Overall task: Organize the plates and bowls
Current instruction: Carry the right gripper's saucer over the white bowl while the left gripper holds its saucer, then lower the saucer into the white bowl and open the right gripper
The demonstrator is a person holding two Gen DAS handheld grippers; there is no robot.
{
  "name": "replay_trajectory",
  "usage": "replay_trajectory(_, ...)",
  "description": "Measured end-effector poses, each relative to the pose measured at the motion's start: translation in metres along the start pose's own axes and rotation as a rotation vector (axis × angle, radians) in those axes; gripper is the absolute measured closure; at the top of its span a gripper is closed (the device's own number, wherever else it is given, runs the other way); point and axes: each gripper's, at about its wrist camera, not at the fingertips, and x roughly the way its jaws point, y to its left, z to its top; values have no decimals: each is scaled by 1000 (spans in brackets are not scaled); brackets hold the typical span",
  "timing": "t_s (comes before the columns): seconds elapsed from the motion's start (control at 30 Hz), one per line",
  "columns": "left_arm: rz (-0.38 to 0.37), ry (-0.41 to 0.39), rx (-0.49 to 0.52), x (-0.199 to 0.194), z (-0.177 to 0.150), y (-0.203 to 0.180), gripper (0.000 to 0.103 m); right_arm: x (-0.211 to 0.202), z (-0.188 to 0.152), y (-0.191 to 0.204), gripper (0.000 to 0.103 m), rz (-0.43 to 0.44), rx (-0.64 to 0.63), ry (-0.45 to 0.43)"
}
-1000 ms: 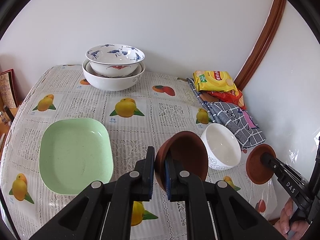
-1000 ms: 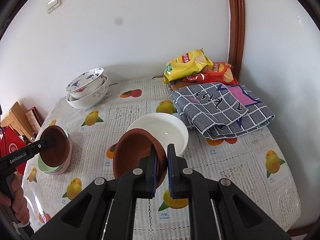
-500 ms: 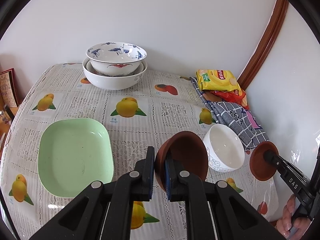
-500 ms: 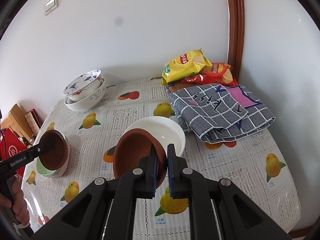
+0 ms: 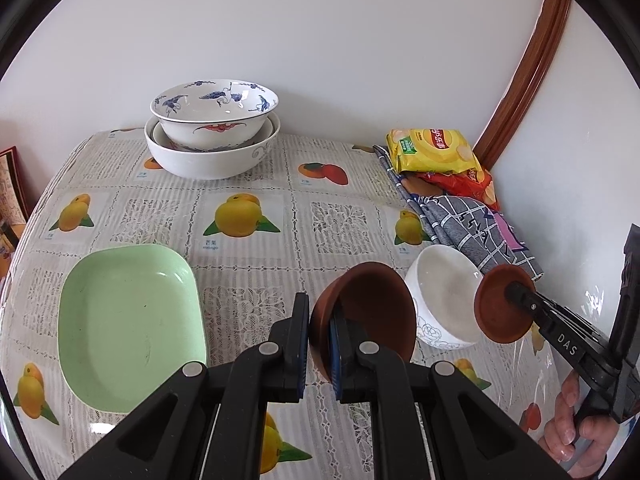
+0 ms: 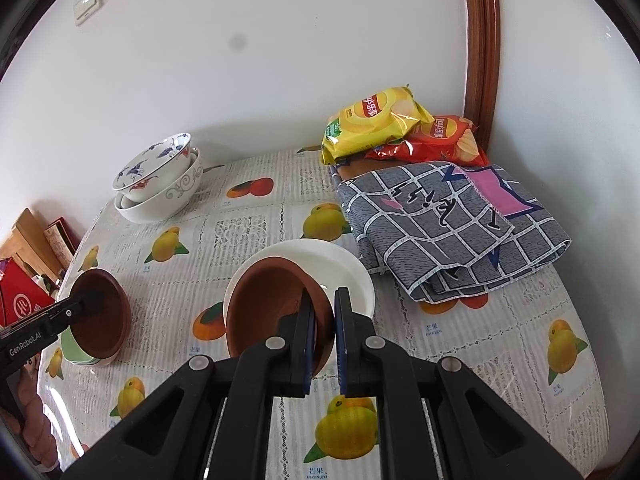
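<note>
My left gripper (image 5: 319,320) is shut on the rim of a brown bowl (image 5: 372,308), held tilted above the table right of the green square plate (image 5: 128,328). My right gripper (image 6: 322,320) is shut on the rim of a second brown bowl (image 6: 272,308), held over the white bowl (image 6: 340,268). In the left wrist view the white bowl (image 5: 448,300) sits between the two brown bowls, with the right one (image 5: 500,308) at its right. In the right wrist view the left bowl (image 6: 102,312) hangs over the green plate (image 6: 74,350).
Two stacked white and blue-patterned bowls (image 5: 212,136) stand at the table's back left. Yellow and red chip bags (image 5: 436,156) and a folded grey checked cloth (image 5: 476,232) lie at the back right by the wall. The tablecloth (image 5: 256,216) has fruit prints.
Both grippers have kept their brown bowls. The right gripper's bowl has moved closer over the white bowl; the left gripper has moved slightly toward the table's middle.
</note>
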Motion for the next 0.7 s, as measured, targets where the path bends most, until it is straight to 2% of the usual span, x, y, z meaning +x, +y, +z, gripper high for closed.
replay_trajectory(0.33,-2,40,16,27,3,-6,94,50,-1,-2,94,-35,-6,87)
replay_trajectory(0.7,10,72,22,55,7,-6,94,80,3,-3,93,-24,-28,149)
